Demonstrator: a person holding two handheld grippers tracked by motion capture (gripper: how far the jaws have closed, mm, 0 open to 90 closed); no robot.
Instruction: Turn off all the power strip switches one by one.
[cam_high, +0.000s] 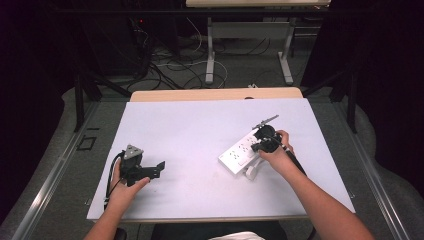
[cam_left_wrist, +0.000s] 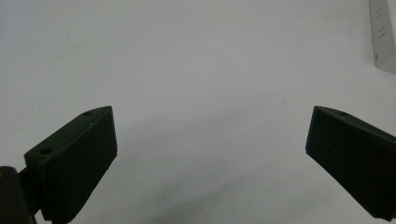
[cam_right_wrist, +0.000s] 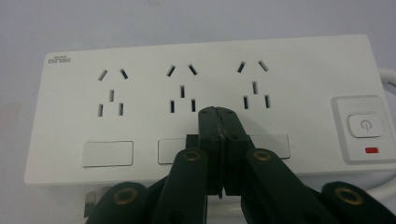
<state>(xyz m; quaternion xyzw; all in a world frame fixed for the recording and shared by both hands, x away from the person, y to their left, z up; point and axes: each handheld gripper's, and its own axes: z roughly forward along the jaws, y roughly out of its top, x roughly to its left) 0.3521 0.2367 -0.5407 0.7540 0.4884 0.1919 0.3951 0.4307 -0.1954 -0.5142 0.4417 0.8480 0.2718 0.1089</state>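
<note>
Over on the left, my left gripper (cam_high: 159, 168) is just sitting on the white table (cam_high: 190, 135) with its jaws spread wide and nothing between them. Moving right, the power strip (cam_high: 239, 152) is lying flat at the right side of the table, well apart from it. My right gripper (cam_right_wrist: 218, 114) is hovering over its middle socket with jaws pinched fully together, empty. I'm guessing the power button (cam_right_wrist: 365, 126) is the goal, and closed tips that are drifting off-centre could shove the strip sideways, since nothing is bracing it.
</note>
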